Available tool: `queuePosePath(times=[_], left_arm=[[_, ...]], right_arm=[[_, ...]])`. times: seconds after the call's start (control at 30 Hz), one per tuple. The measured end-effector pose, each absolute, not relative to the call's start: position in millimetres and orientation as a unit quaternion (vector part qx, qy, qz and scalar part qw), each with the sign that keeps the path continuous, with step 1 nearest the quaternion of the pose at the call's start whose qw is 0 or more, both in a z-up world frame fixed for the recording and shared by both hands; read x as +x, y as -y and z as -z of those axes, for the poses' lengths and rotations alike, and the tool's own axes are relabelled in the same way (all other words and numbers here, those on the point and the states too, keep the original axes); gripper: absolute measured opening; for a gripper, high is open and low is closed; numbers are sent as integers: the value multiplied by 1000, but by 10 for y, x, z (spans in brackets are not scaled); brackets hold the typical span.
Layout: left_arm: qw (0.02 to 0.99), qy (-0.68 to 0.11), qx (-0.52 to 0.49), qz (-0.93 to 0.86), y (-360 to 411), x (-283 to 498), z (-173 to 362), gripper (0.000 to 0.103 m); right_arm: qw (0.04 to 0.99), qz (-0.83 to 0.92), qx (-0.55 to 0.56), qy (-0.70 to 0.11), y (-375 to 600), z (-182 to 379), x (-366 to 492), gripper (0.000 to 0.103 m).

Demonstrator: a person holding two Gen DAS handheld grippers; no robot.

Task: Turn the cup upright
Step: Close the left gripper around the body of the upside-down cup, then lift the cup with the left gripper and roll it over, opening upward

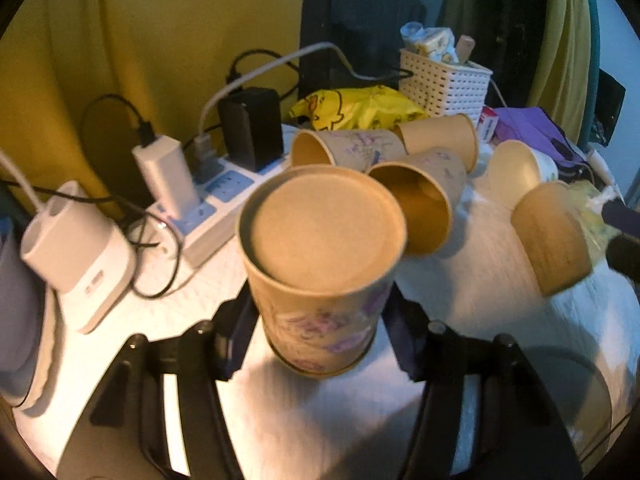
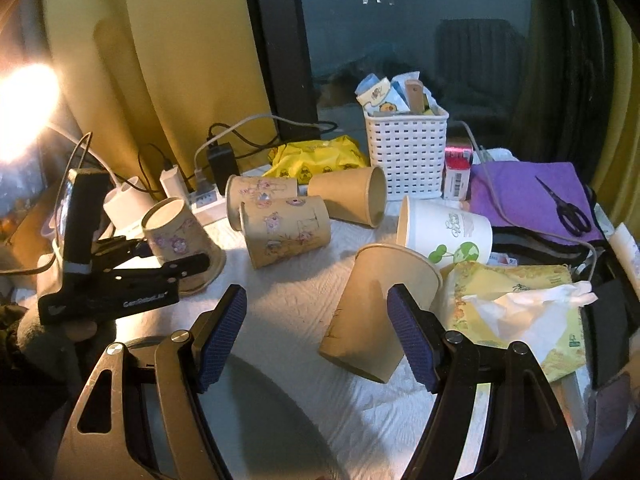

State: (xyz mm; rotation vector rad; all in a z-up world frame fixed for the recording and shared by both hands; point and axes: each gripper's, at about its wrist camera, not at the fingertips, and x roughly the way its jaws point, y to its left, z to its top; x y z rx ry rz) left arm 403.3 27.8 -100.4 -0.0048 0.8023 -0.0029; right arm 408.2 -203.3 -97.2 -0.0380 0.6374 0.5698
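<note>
A brown paper cup with purple cartoon prints point(image 1: 320, 272) stands upside down on the white cloth, base up. My left gripper point(image 1: 316, 344) has one finger on each side of it, close to its wall; whether they touch it I cannot tell. The same cup point(image 2: 180, 240) and left gripper point(image 2: 168, 266) show at the left of the right wrist view. My right gripper point(image 2: 316, 336) is open and empty. A plain brown cup point(image 2: 376, 312) lies on its side in front of it, against the right finger point(image 2: 412, 340).
Several more cups lie on their sides: two printed point(image 2: 286, 230), one plain point(image 2: 348, 196), one white point(image 2: 444, 232). A power strip with chargers point(image 1: 208, 192) sits at the back left, a white basket point(image 2: 406, 156), tissue pack point(image 2: 516, 304) and scissors point(image 2: 568, 210) on the right.
</note>
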Motion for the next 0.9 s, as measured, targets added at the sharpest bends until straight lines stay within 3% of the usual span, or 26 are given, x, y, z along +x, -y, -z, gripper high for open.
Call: queuePosePath(times=[0.57, 0.9], left_arm=[[932, -350, 96, 0, 68, 2503, 673, 59], [915, -309, 260, -4, 601, 1827, 741, 59]], right_arm=[[915, -269, -11, -300, 2309, 783, 3082, 76], [910, -267, 2, -317, 2551, 940, 2381, 76]])
